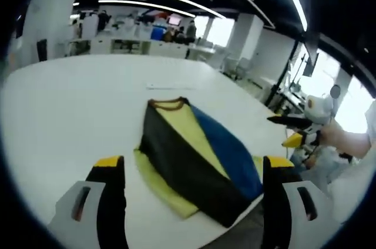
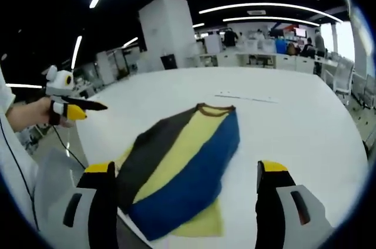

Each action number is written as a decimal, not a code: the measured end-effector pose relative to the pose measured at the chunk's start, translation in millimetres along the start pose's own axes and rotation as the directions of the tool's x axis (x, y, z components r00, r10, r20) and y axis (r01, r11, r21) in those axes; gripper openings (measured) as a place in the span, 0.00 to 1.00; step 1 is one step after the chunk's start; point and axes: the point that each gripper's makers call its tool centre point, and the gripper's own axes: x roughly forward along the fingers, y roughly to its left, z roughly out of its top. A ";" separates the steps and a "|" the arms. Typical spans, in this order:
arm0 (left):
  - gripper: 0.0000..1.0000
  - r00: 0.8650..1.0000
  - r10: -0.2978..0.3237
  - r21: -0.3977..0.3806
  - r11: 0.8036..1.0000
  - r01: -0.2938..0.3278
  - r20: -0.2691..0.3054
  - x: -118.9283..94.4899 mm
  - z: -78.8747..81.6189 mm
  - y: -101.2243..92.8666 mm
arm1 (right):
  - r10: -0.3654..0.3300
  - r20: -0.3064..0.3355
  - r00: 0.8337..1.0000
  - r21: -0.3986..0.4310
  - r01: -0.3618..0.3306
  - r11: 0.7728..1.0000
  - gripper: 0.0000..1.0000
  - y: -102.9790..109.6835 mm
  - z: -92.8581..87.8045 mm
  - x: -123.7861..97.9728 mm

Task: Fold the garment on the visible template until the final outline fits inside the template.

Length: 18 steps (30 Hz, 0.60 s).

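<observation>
Right now the garment (image 1: 197, 164) lies flat on the white table (image 1: 70, 114), folded lengthwise into a long narrow shape with its brown-trimmed collar (image 1: 169, 104) pointing away from the person and its wider end near the table's front edge. In the left gripper view it shows as a black panel on the left, a yellow strip down the middle and blue on the right, with pale yellow fabric poking out beneath the lower left corner. The left gripper (image 1: 191, 170) hangs above the near end of the cloth with its jaws spread wide apart, gripping nothing. In the right gripper view the garment (image 2: 182, 170) shows the same three bands, and the right gripper (image 2: 185, 172) likewise has its jaws wide apart and empty over the near end. The left gripper (image 2: 79, 107) also appears at the left of the right gripper view, held in a hand (image 2: 29, 114) beyond the table's edge, well apart from the cloth. A faint thin line (image 2: 245, 97) marks the tabletop beyond the collar.
</observation>
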 end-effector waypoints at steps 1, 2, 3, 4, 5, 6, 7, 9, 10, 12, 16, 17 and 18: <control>0.94 1.000 0.000 0.004 1.000 0.000 0.000 -1.8 -0.4 -0.7 | 0.000 0.001 1.000 0.000 0.000 1.000 1.00 1.2 0.3 -1.7; 0.94 1.000 0.001 0.006 1.000 -0.001 -0.001 -3.7 -0.8 -1.4 | -0.002 0.002 1.000 -0.002 0.002 1.000 1.00 2.7 0.2 -3.9; 0.94 1.000 0.002 0.007 1.000 -0.002 0.000 -6.3 -1.5 -2.6 | -0.002 0.003 1.000 -0.003 0.002 1.000 1.00 3.5 -0.1 -5.3; 0.94 1.000 0.003 0.009 1.000 -0.003 0.000 -8.2 -2.0 -3.6 | -0.003 0.004 1.000 -0.002 0.003 1.000 1.00 4.1 -0.3 -7.0; 0.94 1.000 0.005 0.011 1.000 -0.005 0.000 -10.4 -3.0 -4.8 | -0.004 0.007 1.000 0.001 0.004 1.000 1.00 5.0 -0.5 -9.4; 0.94 1.000 0.005 0.013 1.000 -0.005 -0.002 -11.4 -4.2 -4.9 | -0.005 0.008 1.000 0.002 0.005 1.000 1.00 5.7 -0.9 -11.2; 0.94 1.000 0.005 0.011 1.000 -0.005 -0.001 -12.9 -5.5 -5.5 | -0.007 0.007 1.000 0.001 0.007 1.000 1.00 6.3 -1.7 -13.6; 0.93 1.000 0.005 0.007 1.000 -0.005 -0.001 -15.3 -7.7 -8.1 | -0.009 0.006 1.000 0.001 0.009 1.000 0.99 7.0 -3.7 -16.9; 0.93 1.000 0.005 0.008 1.000 -0.005 -0.002 -15.9 -8.5 -8.5 | -0.009 0.005 1.000 0.002 0.009 1.000 0.99 7.4 -5.3 -19.1; 0.94 1.000 0.006 0.009 1.000 -0.006 -0.003 -17.3 -10.7 -10.1 | -0.013 0.002 1.000 0.004 0.013 1.000 0.99 7.6 -8.1 -23.7; 0.94 1.000 0.007 0.004 1.000 -0.007 -0.004 -20.7 -14.7 -14.4 | -0.021 0.002 1.000 0.009 0.021 1.000 1.00 7.5 -13.3 -32.7; 0.94 1.000 0.007 0.002 1.000 -0.007 -0.003 -21.4 -15.2 -15.0 | -0.022 0.002 1.000 0.009 0.022 1.000 1.00 7.5 -14.0 -33.6; 0.94 1.000 0.008 0.000 1.000 -0.008 0.000 -22.5 -15.8 -16.9 | -0.024 0.001 1.000 0.009 0.024 1.000 1.00 7.7 -16.2 -35.9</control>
